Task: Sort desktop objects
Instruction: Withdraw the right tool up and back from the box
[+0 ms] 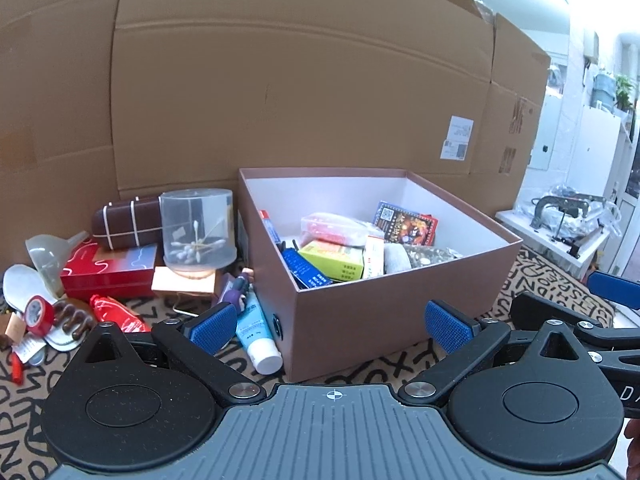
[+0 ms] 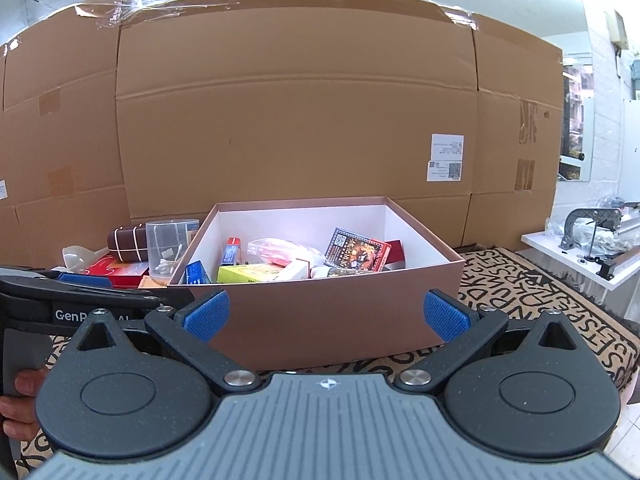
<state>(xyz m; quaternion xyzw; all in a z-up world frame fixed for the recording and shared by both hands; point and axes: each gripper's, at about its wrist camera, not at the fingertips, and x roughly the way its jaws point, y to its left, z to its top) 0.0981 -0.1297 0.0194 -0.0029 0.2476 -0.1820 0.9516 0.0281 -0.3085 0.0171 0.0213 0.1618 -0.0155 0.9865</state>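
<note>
A brown storage box [image 1: 360, 312] with a white inside stands on the patterned mat and holds several small packs, such as a yellow-green box [image 1: 334, 262] and a card pack [image 1: 406, 226]. It also shows in the right wrist view [image 2: 328, 320]. Loose items lie to its left: a blue-white tube [image 1: 256, 330], a clear cotton-swab tub [image 1: 198, 232], a red box [image 1: 108, 268], a brown case [image 1: 128, 222], a red tape roll [image 1: 38, 314]. My left gripper [image 1: 330, 328] is open and empty before the box's near corner. My right gripper [image 2: 326, 316] is open and empty before the box's front wall.
A tall cardboard wall [image 1: 280, 80] stands behind everything. A white shelf [image 2: 580, 256] with metal parts is at the right. The right gripper's body [image 1: 580, 320] shows at the right edge of the left wrist view; the left gripper's body [image 2: 80, 304] at the left of the right wrist view.
</note>
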